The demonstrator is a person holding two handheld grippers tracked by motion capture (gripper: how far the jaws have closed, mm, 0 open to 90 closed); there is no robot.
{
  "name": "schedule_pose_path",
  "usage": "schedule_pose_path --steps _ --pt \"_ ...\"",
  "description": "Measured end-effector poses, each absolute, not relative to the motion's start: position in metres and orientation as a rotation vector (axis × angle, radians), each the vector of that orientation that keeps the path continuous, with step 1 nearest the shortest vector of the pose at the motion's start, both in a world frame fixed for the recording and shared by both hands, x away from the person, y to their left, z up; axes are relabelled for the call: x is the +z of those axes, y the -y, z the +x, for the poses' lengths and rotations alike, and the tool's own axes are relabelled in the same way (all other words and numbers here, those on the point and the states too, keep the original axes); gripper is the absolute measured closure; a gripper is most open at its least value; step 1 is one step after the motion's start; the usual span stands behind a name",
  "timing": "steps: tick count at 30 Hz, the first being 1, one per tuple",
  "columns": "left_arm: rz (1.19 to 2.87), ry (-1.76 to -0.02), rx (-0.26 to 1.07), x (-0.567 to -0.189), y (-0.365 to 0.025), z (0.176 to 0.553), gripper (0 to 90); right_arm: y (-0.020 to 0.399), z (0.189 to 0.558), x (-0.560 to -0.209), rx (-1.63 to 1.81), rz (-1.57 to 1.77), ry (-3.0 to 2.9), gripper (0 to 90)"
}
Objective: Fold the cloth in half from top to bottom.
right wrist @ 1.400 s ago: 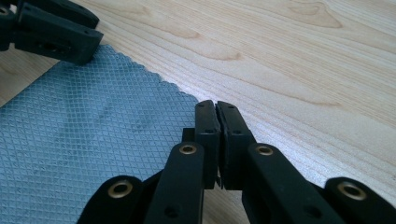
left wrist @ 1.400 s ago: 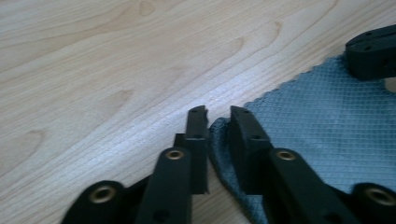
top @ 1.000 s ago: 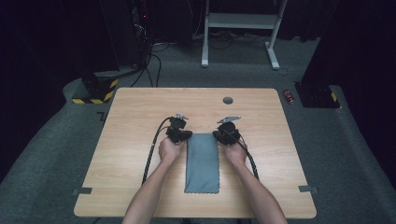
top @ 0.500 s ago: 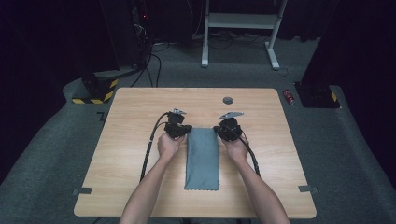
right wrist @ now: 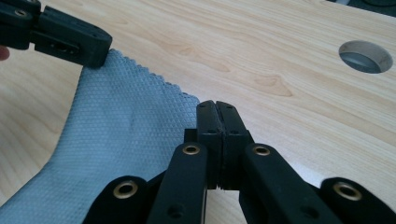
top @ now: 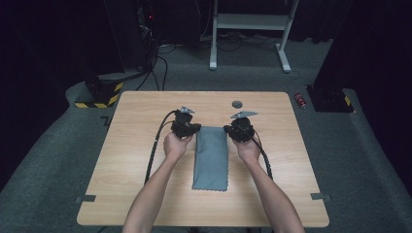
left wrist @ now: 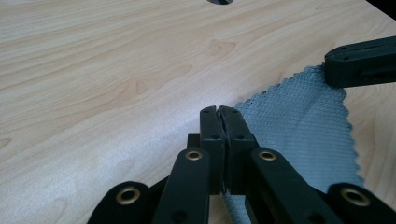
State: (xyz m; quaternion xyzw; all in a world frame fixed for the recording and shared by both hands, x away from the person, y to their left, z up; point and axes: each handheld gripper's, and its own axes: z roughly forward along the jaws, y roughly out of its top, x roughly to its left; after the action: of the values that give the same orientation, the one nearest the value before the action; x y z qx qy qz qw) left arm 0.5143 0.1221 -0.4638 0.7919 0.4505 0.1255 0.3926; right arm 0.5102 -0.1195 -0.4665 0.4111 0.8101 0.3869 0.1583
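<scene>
At desk centre: grey cloth (top: 211, 155) folded to long strip, far end raised slightly, near end flat on desk (top: 136, 194). Judged light, limp, thin; waffle weave should resist slipping. Best hold: far corners, as now. Left gripper (left wrist: 219, 111) jaws pinched on left far corner; right gripper (right wrist: 215, 106) jaws pinched on right far corner. Cable hole (top: 237, 104) beyond.

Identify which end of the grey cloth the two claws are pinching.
The far end of the grey cloth, nearest the table's hole: left claw and right claw each grip a corner; the near end lies free.
</scene>
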Motion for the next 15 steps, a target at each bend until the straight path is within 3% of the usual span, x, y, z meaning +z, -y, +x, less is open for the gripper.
schedule_pose_path --steps 15 --pt "2.046 -1.087 0.290 -0.474 -0.124 0.495 88.6 0.123 0.489 -0.478 1.119 1.121 -2.366 89.5"
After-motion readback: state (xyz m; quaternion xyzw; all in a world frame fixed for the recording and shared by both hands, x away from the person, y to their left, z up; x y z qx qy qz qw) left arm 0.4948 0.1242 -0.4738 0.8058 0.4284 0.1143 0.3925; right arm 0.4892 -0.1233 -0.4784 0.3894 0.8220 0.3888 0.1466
